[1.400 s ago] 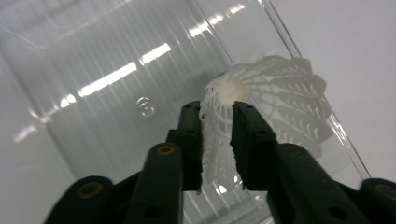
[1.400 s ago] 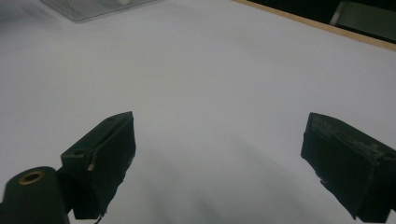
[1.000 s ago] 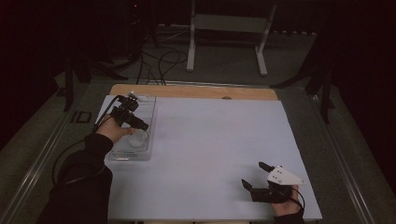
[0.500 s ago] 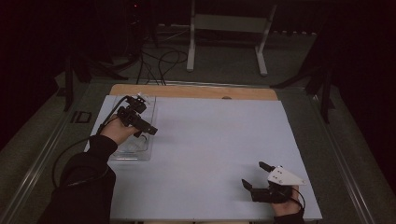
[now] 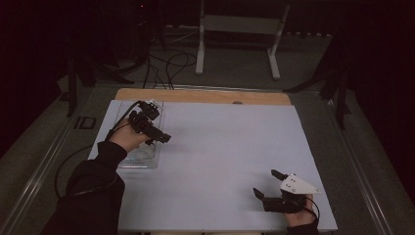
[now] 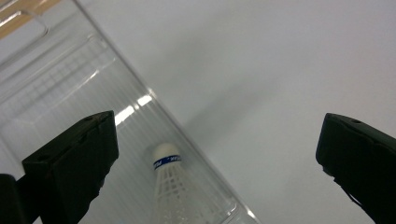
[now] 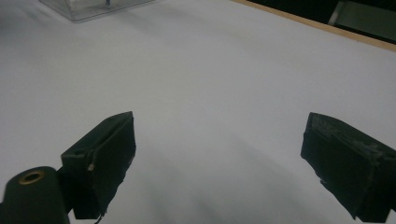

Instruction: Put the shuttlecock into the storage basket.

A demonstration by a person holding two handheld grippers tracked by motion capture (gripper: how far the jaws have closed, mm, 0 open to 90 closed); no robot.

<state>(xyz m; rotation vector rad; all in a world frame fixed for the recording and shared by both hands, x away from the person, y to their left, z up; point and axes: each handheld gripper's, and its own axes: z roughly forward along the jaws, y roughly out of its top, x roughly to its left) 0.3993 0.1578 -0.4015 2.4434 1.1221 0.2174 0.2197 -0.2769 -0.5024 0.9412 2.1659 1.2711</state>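
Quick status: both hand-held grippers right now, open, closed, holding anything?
Left hand-held gripper: open, jaws just opened wider, holding nothing; shuttlecock lies in the clear tray below.
Right hand-held gripper: open, empty.

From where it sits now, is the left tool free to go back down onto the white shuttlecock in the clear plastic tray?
Probably yes. The left tool is open, with the white shuttlecock lying uncovered in the open-topped clear plastic tray below it; only the tray wall is close by.
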